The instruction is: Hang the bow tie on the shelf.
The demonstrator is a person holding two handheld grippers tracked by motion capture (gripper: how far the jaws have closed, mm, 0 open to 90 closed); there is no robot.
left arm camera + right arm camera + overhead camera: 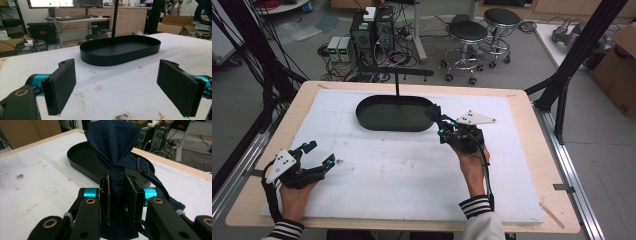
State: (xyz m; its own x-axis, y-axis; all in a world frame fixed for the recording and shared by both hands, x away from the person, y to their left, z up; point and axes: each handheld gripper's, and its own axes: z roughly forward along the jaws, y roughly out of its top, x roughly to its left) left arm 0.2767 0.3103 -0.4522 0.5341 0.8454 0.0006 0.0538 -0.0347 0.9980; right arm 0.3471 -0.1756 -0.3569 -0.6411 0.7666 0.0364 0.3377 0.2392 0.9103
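Right gripper view: the fingers of the right gripper are clamped on a dark navy cloth, which is pinched into a narrow bunch between the pads and fans out above them in loose folds. A strap with a flat buckle is attached to the cloth and trails off to one side. The lower part of the cloth is hidden behind the fingers, so its full shape cannot be made out. Beyond it, a black oval tray is seen on the white-covered bench; in the high view the cloth is held just beside the tray's right end. The left gripper is held near the bench's front left corner with its fingers wide apart and nothing between them, pointed toward the tray, which lies well apart from it.
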